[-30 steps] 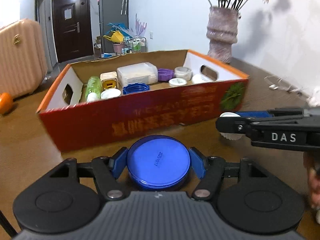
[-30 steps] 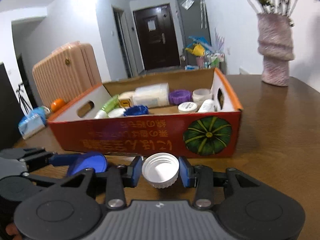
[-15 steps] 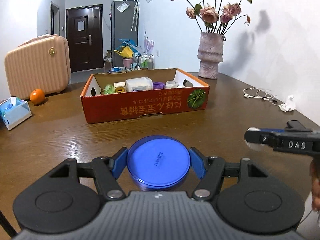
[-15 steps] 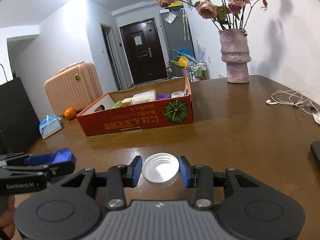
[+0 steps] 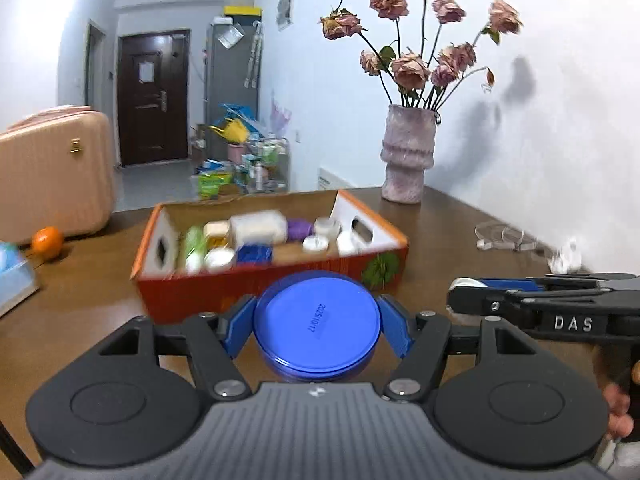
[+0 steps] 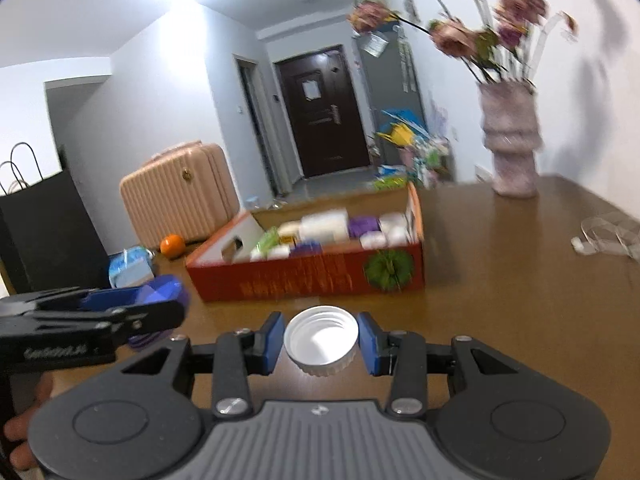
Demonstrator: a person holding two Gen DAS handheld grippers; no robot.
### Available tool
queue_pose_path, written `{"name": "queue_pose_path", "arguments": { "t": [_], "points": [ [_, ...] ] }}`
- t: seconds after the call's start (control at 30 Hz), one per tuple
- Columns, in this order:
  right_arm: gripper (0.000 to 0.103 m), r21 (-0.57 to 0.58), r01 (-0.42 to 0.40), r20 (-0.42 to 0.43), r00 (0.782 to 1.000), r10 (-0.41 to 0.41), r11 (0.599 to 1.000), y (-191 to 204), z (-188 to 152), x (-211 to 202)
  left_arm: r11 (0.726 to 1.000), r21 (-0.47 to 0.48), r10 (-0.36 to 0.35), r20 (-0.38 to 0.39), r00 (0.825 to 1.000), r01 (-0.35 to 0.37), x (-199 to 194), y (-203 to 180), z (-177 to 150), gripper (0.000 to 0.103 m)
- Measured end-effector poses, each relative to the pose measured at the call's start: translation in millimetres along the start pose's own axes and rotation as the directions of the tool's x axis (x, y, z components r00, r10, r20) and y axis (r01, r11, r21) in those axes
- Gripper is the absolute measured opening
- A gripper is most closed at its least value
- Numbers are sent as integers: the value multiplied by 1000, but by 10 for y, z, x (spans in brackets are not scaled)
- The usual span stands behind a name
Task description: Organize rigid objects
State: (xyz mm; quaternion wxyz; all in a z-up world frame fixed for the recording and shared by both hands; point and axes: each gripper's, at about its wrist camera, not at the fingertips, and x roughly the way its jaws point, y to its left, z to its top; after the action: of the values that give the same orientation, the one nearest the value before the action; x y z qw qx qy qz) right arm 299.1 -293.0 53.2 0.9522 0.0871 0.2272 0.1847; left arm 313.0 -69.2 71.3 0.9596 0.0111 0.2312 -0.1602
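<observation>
We hold round blue plastic lid (image 5: 317, 322) in left claw (image 5: 317, 330), white ribbed screw cap (image 6: 321, 340) in right claw (image 6: 321, 342); orange cardboard box (image 5: 256, 282) straight ahead, mid-tabletop, long side facing us, left claw nearer.

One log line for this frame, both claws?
left claw: shut on blue lid | right claw: shut on white cap | both short of orange box

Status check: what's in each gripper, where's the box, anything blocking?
Left gripper shut on blue lid. Right gripper shut on white cap. Box ahead on table, part filled. Nothing in the way.
</observation>
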Motion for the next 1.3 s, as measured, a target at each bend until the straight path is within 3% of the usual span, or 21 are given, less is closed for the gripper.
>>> {"name": "queue_pose_path", "arguments": {
  "t": [0.17,0.27,0.33,0.43,0.57,0.67,0.73,0.8,0.9,1.13,1.3],
  "points": [
    [39,-15,-47,-72,996,45,999,-225,745,827,998,-52,39,-115,993,-46,1025,258,629,67],
    [39,68,-39,-156,987,49,997,-485,1076,1431,996,-75,26,-194,981,-41,1673,396,837,67],
    [39,114,-6,-219,975,31,994,-660,1223,1802,996,-71,31,-247,969,-50,2047,421,889,67],
    [39,168,22,-296,955,30,986,-863,1327,2222,998,8,55,-300,952,-56,2470,339,858,67],
    [39,100,58,-376,926,-16,993,-864,1310,2581,999,34,29,-342,939,-18,2711,269,774,68],
    [40,62,81,-403,914,-49,995,-833,1231,2736,999,35,40,-350,936,-30,2803,280,752,69],
    [41,25,93,-404,912,-75,995,-772,1229,2777,1000,0,14,-363,932,-15,2806,322,766,77],
    [49,20,83,-414,908,-68,996,-748,1229,2790,1000,-14,6,-352,936,-12,2737,348,761,80],
    [51,35,69,-411,910,-48,997,-734,1259,2742,1000,0,13,-345,938,-14,2617,374,790,80],
    [53,26,96,-336,938,-82,995,-673,1515,2235,997,3,71,-272,960,-73,2077,551,988,84],
    [62,-12,118,-270,956,-117,993,-542,1664,1641,987,-23,153,-209,966,-161,1518,732,1110,87]
  ]
}}
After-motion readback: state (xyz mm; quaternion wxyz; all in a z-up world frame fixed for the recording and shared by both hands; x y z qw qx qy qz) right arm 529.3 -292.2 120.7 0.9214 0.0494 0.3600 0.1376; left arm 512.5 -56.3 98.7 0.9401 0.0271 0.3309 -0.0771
